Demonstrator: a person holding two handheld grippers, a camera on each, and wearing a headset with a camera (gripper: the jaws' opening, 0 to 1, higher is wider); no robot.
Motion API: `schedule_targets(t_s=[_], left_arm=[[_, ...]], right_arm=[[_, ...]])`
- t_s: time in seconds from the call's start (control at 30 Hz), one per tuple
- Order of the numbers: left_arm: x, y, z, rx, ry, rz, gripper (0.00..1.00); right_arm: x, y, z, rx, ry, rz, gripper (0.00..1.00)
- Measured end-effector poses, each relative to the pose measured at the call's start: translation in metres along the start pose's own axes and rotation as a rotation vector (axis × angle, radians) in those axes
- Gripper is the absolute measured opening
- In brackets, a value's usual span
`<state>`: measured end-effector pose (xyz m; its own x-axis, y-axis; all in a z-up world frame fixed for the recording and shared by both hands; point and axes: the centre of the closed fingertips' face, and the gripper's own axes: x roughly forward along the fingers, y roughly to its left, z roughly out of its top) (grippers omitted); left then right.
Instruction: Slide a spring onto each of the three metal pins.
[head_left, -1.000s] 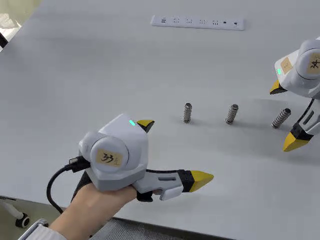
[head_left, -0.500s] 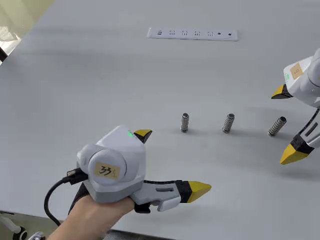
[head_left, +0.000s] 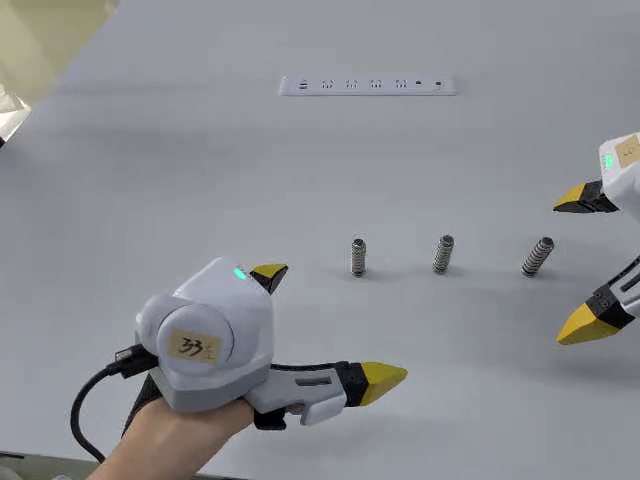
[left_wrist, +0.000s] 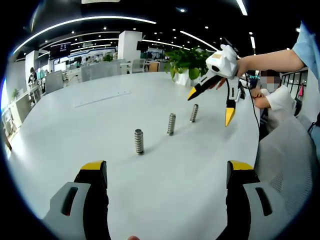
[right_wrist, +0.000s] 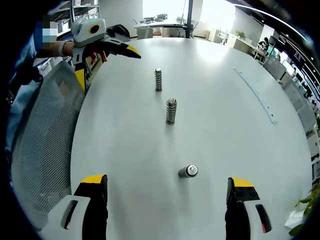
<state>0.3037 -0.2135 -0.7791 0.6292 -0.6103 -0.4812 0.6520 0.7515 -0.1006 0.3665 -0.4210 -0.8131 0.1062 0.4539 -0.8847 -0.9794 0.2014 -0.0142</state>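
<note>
Springs (head_left: 358, 257) (head_left: 443, 254) (head_left: 537, 256) standing in a row on the desk (head_left: 200, 180)

All three springs stand mid-desk, in a line along its near edge but well in from it. By that edge the left tongs (head_left: 335, 322) hover, jaws wide apart, empty. The right tongs (head_left: 568, 270) hang near the rightmost spring, jaws apart, empty. A strip (head_left: 367, 86) lies toward the far edge.

three springs (head_left: 443, 254) in row — left hand-held gripper (head_left: 330, 323), right hand-held gripper (head_left: 572, 265) agape

Bright even overhead light, soft shadows, fisheye-curved edges
</note>
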Motion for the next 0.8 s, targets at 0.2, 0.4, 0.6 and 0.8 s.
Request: schedule_targets(t_s=[0.2,0.4,0.6,0.8], left_arm=[[-0.004,-0.001,0.000,0.015,0.008,-0.004,0.99],[-0.010,-0.002,-0.002,0.024,0.017,-0.003,0.99],[-0.014,-0.001,-0.002,0.032,0.023,0.004,0.99],[-0.017,0.000,-0.004,0.047,0.037,-0.001,0.99]], right_arm=[[-0.009,0.023,-0.001,0.050,-0.048,-0.038,0.99],[-0.018,0.036,-0.003,0.087,-0.090,-0.070,0.99],[-0.031,0.044,-0.004,0.130,-0.146,-0.110,0.99],[-0.043,0.054,-0.012,0.184,-0.193,-0.150,0.99]])
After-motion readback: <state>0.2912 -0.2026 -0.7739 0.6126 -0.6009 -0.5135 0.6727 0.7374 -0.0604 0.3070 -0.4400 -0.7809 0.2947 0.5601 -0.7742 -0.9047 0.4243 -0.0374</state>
